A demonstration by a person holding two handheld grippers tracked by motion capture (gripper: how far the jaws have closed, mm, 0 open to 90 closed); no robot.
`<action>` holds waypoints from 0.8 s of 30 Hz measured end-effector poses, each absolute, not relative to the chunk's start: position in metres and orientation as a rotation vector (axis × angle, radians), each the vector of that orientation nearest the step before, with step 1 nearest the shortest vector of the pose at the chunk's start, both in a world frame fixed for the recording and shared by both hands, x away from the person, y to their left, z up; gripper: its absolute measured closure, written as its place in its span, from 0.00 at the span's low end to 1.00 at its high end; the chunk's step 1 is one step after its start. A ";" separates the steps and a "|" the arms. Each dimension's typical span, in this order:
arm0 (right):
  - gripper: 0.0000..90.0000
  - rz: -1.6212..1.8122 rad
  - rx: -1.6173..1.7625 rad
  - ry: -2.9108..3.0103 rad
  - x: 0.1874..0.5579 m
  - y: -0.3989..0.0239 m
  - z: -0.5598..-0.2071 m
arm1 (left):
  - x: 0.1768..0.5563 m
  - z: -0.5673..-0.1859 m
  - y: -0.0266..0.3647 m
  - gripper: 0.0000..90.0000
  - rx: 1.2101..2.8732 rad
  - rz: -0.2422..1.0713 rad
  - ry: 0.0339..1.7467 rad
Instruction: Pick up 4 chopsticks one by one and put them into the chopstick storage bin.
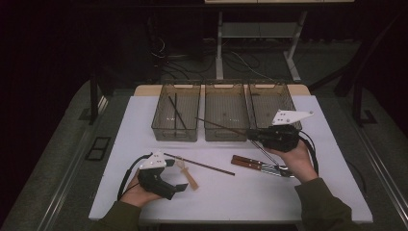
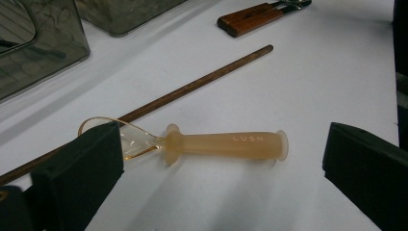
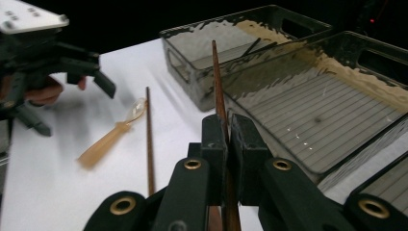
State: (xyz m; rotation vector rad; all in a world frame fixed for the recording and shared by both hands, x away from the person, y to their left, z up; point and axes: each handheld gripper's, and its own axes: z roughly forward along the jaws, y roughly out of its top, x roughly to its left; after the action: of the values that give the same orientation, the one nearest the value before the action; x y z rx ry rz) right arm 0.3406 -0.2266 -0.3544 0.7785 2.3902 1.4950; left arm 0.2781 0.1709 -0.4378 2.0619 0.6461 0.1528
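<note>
Three bins (image 1: 226, 118) beside spoon (image 1: 186, 174), perhaps empty

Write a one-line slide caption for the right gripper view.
Right tool shut on a brown chopstick pointing toward the clear bins; second chopstick and amber spoon lie on the table.

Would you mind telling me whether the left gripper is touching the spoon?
Apart: in the left gripper view, the left gripper stands open around the spoon, white table visible beside its handle.
</note>
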 end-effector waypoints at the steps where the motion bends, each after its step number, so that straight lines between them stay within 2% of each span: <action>1: 0.94 1.491 0.784 2.387 0.343 -0.224 -0.354 | 0.278 -0.438 0.171 0.00 2.062 0.153 0.647; 24: 0.94 1.426 0.884 2.334 0.395 -0.164 -0.337 | 0.278 -0.438 0.168 0.00 2.053 0.131 0.668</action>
State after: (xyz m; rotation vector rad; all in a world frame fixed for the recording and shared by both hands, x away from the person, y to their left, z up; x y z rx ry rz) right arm 0.3950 -0.1641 -0.3366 0.8835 2.3340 1.4263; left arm 0.2777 0.1682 -0.4377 2.0532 0.6678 0.1306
